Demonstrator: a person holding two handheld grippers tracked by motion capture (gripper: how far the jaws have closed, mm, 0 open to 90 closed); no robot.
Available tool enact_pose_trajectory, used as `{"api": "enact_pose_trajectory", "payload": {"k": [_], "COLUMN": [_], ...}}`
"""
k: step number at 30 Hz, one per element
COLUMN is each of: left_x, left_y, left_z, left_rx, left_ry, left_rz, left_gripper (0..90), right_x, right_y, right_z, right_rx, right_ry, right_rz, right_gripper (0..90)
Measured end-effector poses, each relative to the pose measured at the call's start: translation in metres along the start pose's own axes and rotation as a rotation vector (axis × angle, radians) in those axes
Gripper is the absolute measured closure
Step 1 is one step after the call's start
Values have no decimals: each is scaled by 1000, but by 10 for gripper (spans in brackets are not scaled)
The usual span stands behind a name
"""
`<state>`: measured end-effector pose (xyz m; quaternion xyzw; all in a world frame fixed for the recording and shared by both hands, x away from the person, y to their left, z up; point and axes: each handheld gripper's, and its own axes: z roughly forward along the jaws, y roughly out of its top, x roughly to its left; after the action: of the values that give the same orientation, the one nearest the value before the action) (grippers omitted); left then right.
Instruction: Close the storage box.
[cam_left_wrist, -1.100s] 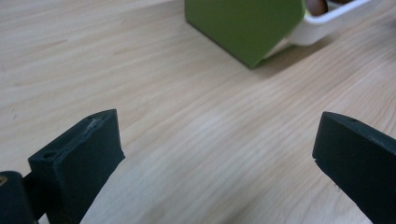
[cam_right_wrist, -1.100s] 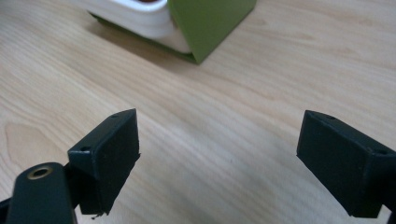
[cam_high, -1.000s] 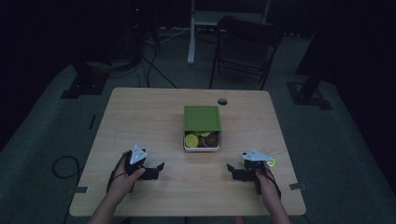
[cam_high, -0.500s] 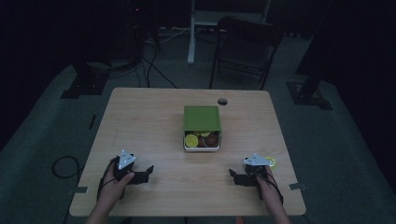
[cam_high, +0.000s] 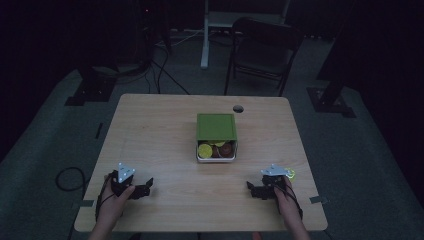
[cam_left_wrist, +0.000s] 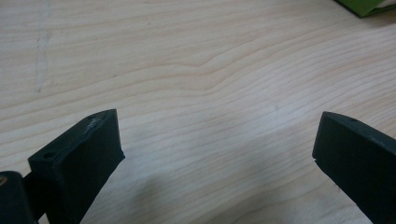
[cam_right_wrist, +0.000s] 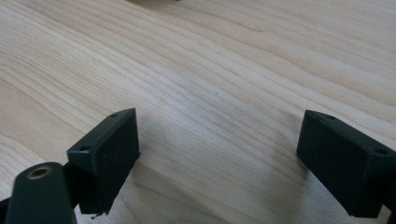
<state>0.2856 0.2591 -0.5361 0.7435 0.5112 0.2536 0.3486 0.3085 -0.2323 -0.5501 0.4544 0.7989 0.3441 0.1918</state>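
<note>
- The left gripper (cam_high: 144, 188) rests low on the near left part of the wooden surface (cam_high: 155, 135), held in the person's left hand (cam_high: 115, 200); in the left gripper view its jaws stand wide apart with only bare wood grain between them.
- The right gripper (cam_high: 251, 189) sits on the near right part of the surface, held in the right hand (cam_high: 286, 199); in the right gripper view its jaws are likewise spread wide, with nothing between them.
- Each gripper carries a grey three-cornered plate on top, and the two point inward toward each other.
- A small yellow-green mark (cam_high: 290, 173) lies on the surface just beside the right gripper.
- Farther out, near the middle of the surface, stands a metal tin (cam_high: 216, 158), well apart from both grippers.
- A green lid (cam_high: 216, 126) covers the far part of the tin, leaving its near part open; yellow and dark red pieces (cam_high: 215, 149) show inside.
- A corner of the green lid (cam_left_wrist: 369, 5) shows at the top right of the left gripper view.
- Near the far edge of the surface is a round dark hole (cam_high: 238, 108).
- Beyond the surface, a dark chair (cam_high: 262, 55) stands on the floor.
</note>
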Motion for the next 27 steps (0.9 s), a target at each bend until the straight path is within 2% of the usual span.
{"api": "enact_pose_trajectory", "payload": {"k": [6,10,15,17,22,24,27], "left_x": [4,8,17,21,29,32,36], "left_y": [-6,-10,-16,-18,-20,-21,-22], "left_z": [-3,-4,-6,-7,-10,-11,-12], "left_rx": [47,75,97,111,114,97,101], "left_ry": [37,110,165,185,229,253,257], "left_rz": [-21,-5,-60,-63,-94,-121,-137], "left_gripper": [17,18,17,18,18,18,18], "right_x": [0,0,0,0,0,0,-1], "right_y": [1,1,1,1,1,1,1], "right_z": [1,1,1,1,1,1,1], "right_rx": [1,1,2,1,2,1,1], "right_ry": [5,5,6,6,6,5,3], "right_rz": [-3,-3,-3,-3,-3,-2,-2], "right_gripper": [120,120,119,119,119,119,119]}}
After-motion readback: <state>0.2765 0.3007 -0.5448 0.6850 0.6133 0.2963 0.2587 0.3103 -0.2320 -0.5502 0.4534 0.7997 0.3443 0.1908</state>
